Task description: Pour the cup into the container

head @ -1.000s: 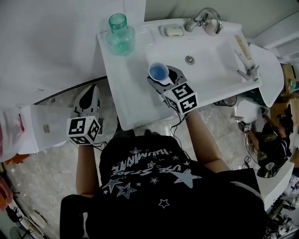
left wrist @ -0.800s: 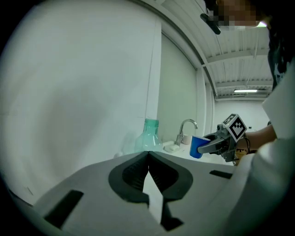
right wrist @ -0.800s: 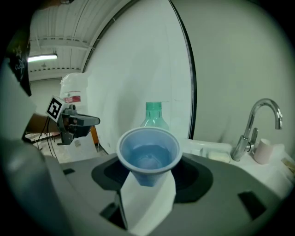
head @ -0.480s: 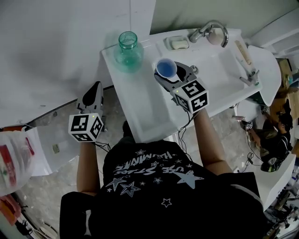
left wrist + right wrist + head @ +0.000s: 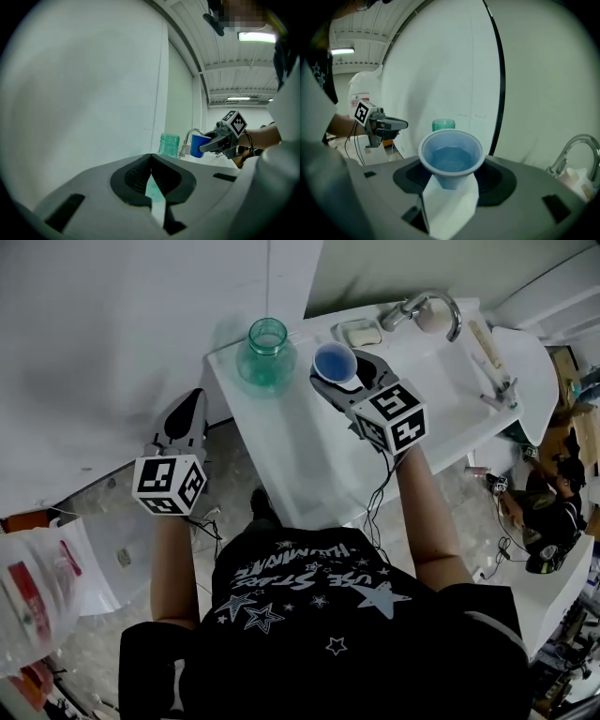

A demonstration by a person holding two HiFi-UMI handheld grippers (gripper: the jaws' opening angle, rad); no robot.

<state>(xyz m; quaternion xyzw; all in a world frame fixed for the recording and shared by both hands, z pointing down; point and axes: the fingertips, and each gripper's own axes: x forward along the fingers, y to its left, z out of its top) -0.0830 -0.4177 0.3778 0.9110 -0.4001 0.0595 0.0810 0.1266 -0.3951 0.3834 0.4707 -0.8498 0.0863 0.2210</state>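
Observation:
My right gripper is shut on a blue cup and holds it upright above the white counter. In the right gripper view the cup sits between the jaws with blue liquid in it. The green glass jar stands open-topped at the counter's far left corner, just left of the cup and apart from it. My left gripper hangs left of the counter, off its edge, jaws shut with nothing in them. From the left gripper view the jar and the cup show ahead.
A washbasin with a chrome tap and a soap bar lies right of the cup. A white wall rises behind the jar. A plastic bag is at the lower left, and a person sits at far right.
The right gripper has lifted the cup and carried it toward the jar. The left gripper has moved forward along the counter's left side, a little higher.

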